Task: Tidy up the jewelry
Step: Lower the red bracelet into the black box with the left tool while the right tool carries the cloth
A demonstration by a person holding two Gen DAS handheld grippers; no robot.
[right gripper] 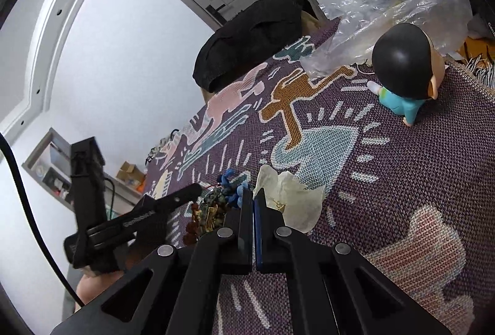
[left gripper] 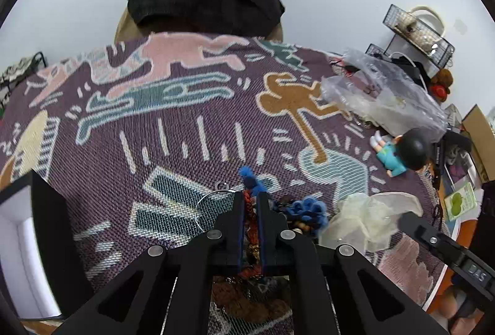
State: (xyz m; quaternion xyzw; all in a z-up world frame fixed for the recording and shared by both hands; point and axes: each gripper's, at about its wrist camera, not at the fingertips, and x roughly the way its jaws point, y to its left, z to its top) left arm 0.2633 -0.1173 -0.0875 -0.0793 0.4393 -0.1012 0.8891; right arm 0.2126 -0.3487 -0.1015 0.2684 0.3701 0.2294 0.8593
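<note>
Left claw (left gripper: 250, 202) clenching red-orange beaded strand (left gripper: 248, 205) near surface's (left gripper: 173, 130) front edge; only left view showing it. Right claw (right gripper: 253, 195) pinching white pouch (right gripper: 290, 195), beside jewelry pile (right gripper: 213, 208).

Beaded strand (left gripper: 249, 211) mostly hidden btwn left gripper (left gripper: 250, 195) jaws, lower part blurred. Plastic bag (left gripper: 383, 93) contents unreadable. Right gripper (right gripper: 253, 195) covers the pouch (right gripper: 294, 199) edge; jewelry pile (right gripper: 213, 208) too small to sort out.
</note>
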